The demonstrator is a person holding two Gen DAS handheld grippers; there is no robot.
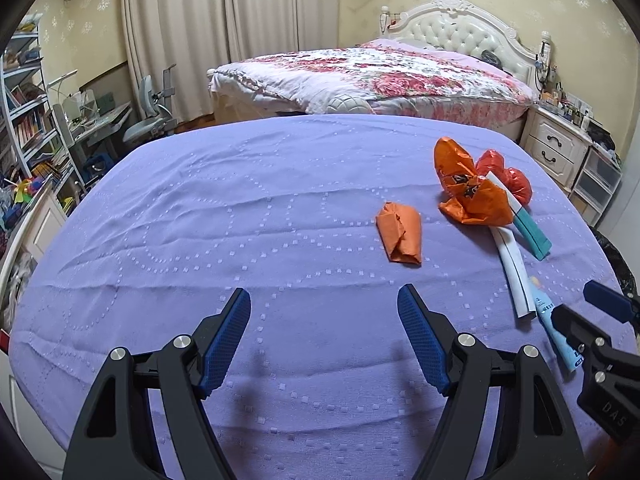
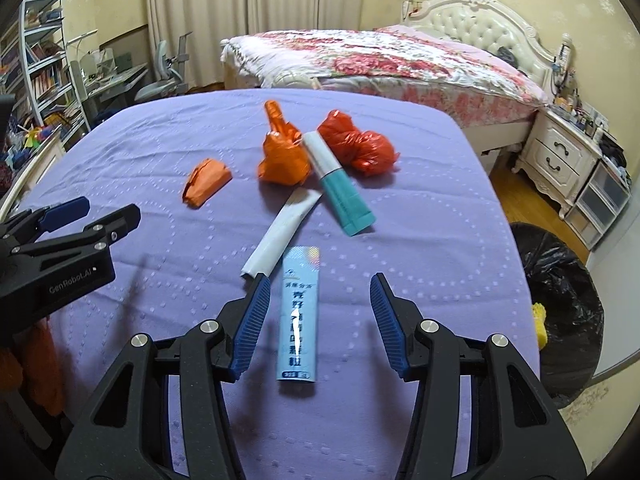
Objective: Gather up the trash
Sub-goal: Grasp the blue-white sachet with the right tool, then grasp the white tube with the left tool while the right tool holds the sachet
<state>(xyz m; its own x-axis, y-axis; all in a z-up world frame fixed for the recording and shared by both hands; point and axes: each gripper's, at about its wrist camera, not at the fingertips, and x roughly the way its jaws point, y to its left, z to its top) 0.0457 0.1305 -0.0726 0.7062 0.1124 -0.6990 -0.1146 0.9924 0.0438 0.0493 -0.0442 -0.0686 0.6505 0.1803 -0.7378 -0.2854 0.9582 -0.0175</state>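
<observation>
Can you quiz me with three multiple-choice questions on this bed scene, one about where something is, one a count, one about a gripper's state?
1. Where does the light blue sachet lie?
A. Between the right gripper's fingers
B. On top of the red bag
C. Inside the bin

2. How many orange pieces of trash lie on the purple bedspread?
A. One
B. Two
C. Four

3. In what state is the left gripper?
A. Shut on a tube
B. Shut on nothing
C. Open, nothing between its fingers

Answers:
1 A, the sachet lies flat on the bedspread in the gap, pads not pressing it.
2 B, a folded orange wrapper and a crumpled orange bag.
3 C, only bare bedspread shows between its fingers.
</observation>
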